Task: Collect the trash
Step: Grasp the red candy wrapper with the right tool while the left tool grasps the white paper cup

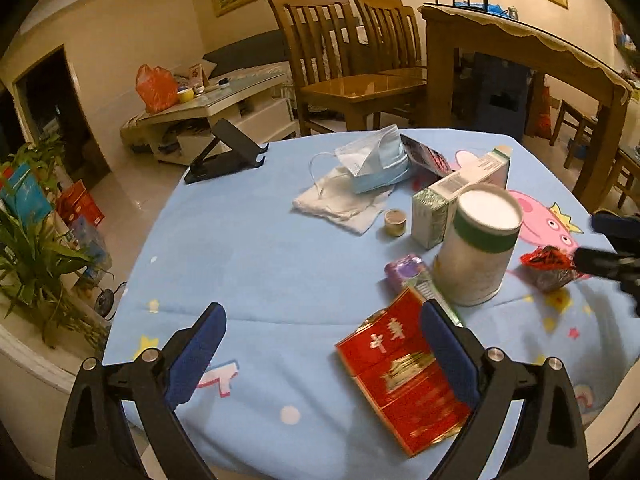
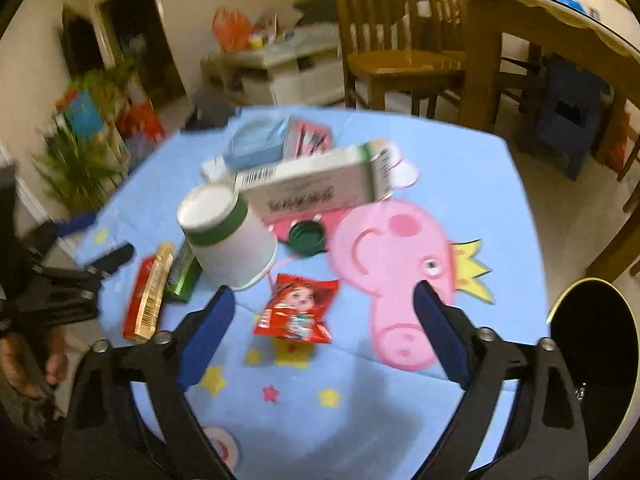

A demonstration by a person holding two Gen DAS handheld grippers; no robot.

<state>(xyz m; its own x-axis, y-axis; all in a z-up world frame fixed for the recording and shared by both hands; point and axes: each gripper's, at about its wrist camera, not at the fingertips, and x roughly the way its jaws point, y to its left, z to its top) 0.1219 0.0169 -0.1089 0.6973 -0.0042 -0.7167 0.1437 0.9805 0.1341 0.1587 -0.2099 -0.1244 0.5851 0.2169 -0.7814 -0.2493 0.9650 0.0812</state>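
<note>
Trash all uncollected, spread around one upturned paper cup (image 1: 476, 244). Beside cup: one red packet (image 1: 404, 376), one purple wrapper (image 1: 404, 272), one long carton (image 1: 460, 196), one small cap (image 1: 395, 222). Beyond cup: one mask (image 1: 376, 164) on one tissue (image 1: 340, 204). Near cup: one snack bag (image 2: 298, 308), one green lid (image 2: 306, 236). Right of cup, off table: one bin (image 2: 596, 360), contents unseen. Left gripper (image 1: 324, 356) wide, empty; right gripper (image 2: 324, 332) open over snack bag, nothing held.
</note>
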